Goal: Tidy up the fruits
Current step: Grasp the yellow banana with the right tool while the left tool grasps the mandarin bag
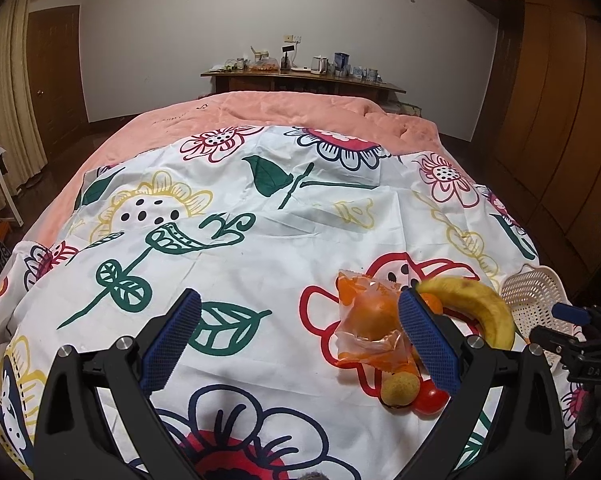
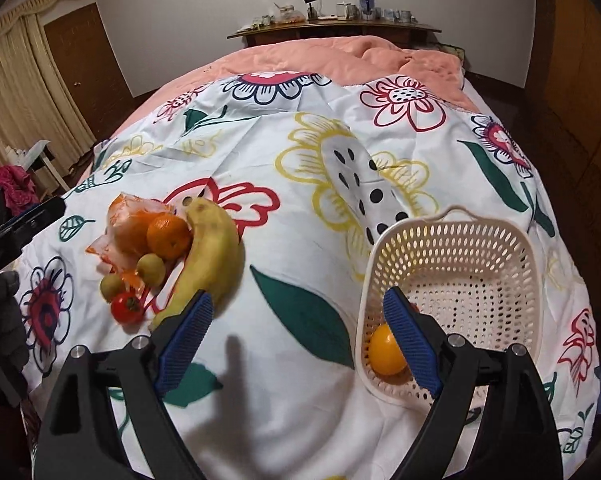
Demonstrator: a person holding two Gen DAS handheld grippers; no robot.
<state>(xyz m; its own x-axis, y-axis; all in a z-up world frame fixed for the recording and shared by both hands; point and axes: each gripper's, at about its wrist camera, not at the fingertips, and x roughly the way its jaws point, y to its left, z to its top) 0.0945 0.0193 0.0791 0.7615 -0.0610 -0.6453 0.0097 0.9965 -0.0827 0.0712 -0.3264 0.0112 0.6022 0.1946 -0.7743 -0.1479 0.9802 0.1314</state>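
A bed (image 2: 300, 60) fills both views, covered by a pink quilt (image 1: 300, 112) at its far end and a white flowered sheet (image 2: 284, 208) nearer the cameras. On the sheet's right side stands a cream perforated basket (image 2: 516, 248), holding one orange fruit (image 2: 386, 350) in its near corner. Well apart to the left lies the fruit pile: a yellow banana (image 2: 210, 256) curves along its right edge, touching a tangerine (image 2: 168, 236) and a crinkled orange plastic bag (image 1: 364, 320) with another round orange fruit inside. Nearer the cameras sit two small greenish-yellow round fruits (image 2: 151, 268) and a red tomato (image 2: 127, 307), close together. The left gripper (image 1: 300, 340) hovers over the sheet, its jaws spread wide and holding nothing, the right finger just in front of the pile. The right gripper (image 2: 300, 342) also has its jaws spread and bare, one finger by the banana's tip, the other over the basket's near rim.
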